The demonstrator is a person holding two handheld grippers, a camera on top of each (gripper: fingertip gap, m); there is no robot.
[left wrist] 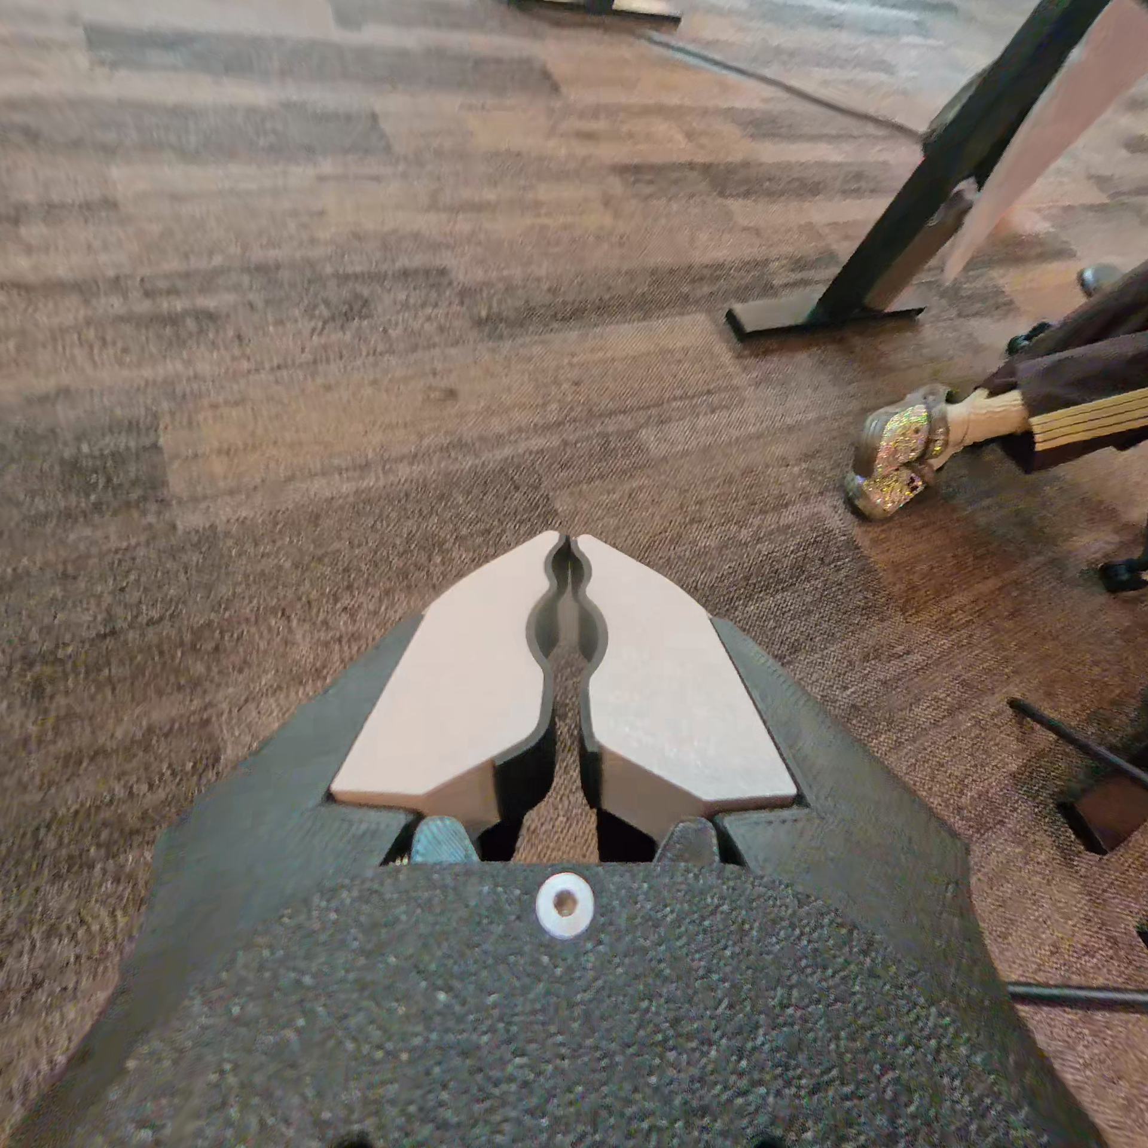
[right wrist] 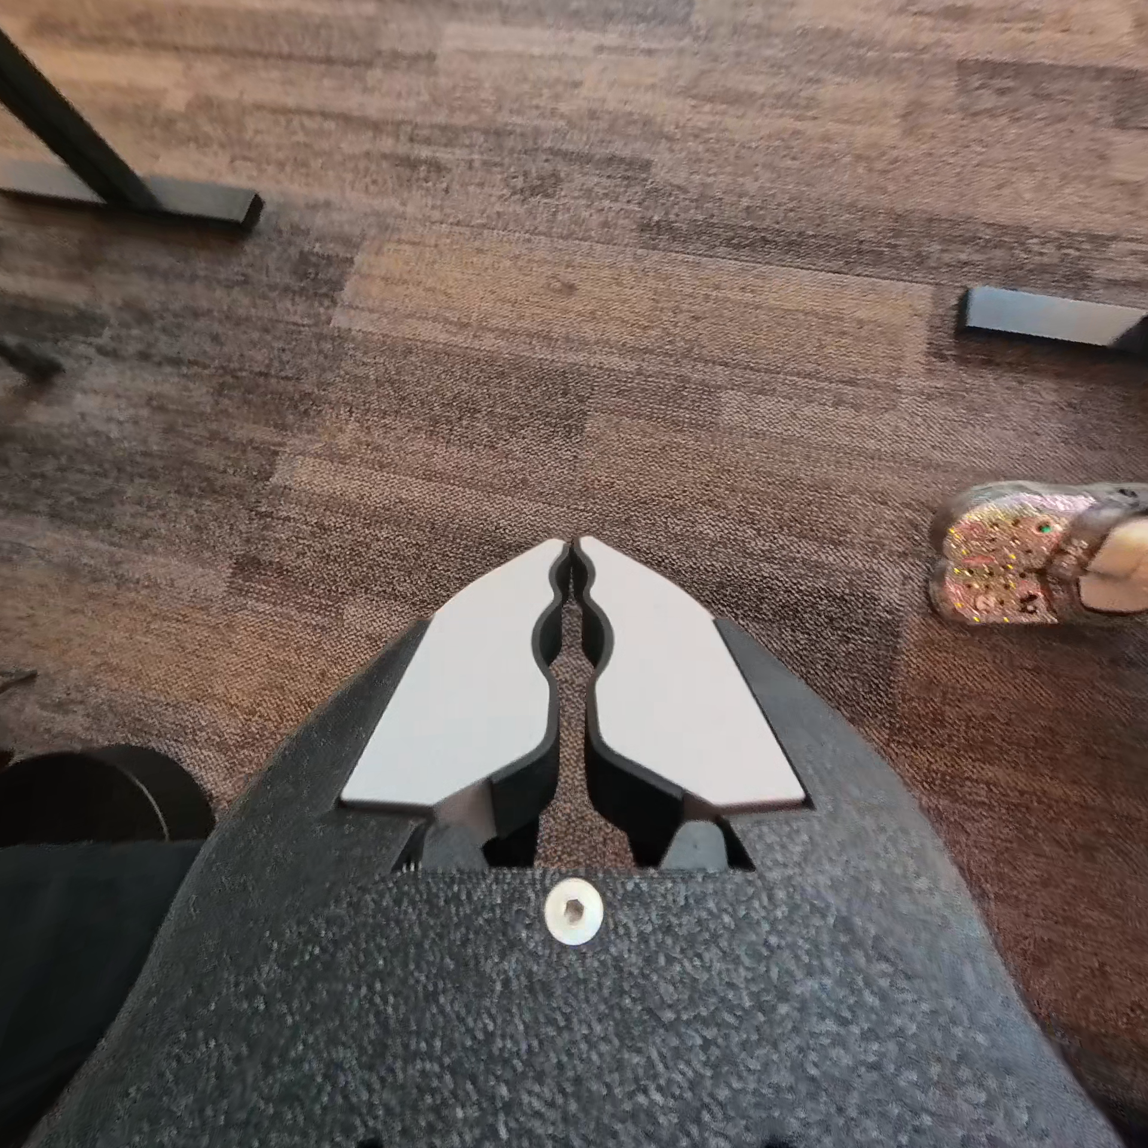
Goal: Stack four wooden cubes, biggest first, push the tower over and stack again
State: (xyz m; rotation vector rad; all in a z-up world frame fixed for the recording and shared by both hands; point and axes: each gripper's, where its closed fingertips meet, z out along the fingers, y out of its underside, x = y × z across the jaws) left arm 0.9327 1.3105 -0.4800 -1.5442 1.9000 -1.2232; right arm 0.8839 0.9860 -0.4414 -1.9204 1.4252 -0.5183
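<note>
Carpet: brown and grey carpet tiles (left wrist: 373, 310) fill both of my views, and both of my grippers hang above them, touching nothing.
Left gripper: my left gripper (left wrist: 568, 542) has its pale fingers (left wrist: 472, 677) brought together at the tips, with nothing between them; only carpet shows through the wavy slot behind the tips.
Right gripper: my right gripper (right wrist: 571, 545) is the same, white fingers (right wrist: 478, 683) meeting at the tips on nothing.
Nearest things: a person's glittery shoe (left wrist: 901, 447) lies off to the right of my left fingers, well apart; a black desk leg (left wrist: 882, 248) with its flat foot stands beyond it.
Right view: the glittery shoe (right wrist: 1006, 571) sits right of my fingers; black desk feet (right wrist: 186, 199) lie farther off.
</note>
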